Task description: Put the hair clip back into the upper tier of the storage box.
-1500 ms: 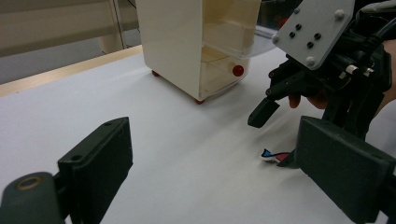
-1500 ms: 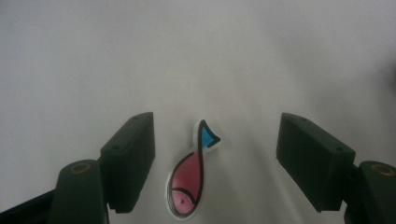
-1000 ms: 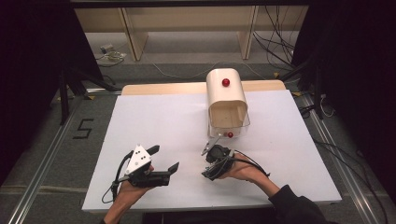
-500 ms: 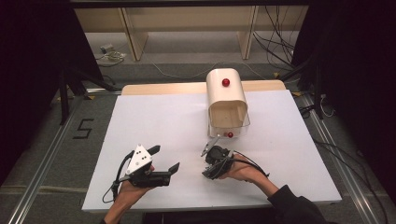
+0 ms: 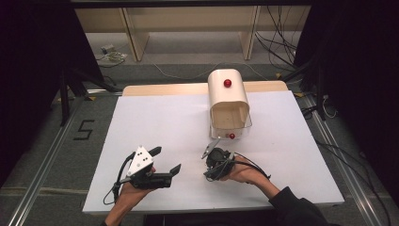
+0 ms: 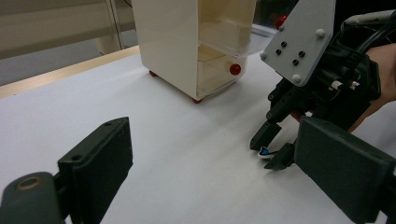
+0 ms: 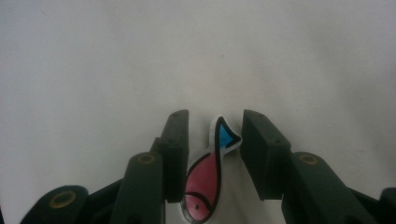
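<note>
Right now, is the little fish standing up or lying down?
Lying down: the fish rests flat on the white table, between the right gripper.

It looks like a lab: a white table (image 5: 155,117) on a grey floor with metal rails (image 5: 44,169), loose cables (image 5: 282,28) and dark curtains (image 5: 28,56).

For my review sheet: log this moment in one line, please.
right gripper: jaws closing around fish piece, not clamped | left gripper: open, idle | box: untouched
</note>
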The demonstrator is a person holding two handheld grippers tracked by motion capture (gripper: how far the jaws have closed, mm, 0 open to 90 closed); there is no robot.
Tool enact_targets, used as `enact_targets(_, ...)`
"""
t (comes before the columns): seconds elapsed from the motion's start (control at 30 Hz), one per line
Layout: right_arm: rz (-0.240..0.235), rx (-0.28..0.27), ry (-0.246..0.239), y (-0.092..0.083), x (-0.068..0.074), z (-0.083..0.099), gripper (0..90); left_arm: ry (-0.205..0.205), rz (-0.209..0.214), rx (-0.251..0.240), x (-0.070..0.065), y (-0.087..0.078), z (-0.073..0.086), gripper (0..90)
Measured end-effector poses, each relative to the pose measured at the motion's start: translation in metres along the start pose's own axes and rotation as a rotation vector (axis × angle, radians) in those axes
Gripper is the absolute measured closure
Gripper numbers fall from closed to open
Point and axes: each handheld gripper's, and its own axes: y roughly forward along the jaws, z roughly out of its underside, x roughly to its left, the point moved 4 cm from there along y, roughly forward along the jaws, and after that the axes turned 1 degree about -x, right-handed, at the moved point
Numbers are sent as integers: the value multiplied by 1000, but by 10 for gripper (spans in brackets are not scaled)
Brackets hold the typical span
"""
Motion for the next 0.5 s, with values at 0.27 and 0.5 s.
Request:
enact_targets(0.27,-2,0,-17,1,2,-1,682,1,0,0,0,0,0,111)
enact_targets(0.5,0,4,-21,1,4,-1,726,1,-1,0,0,0,0,112)
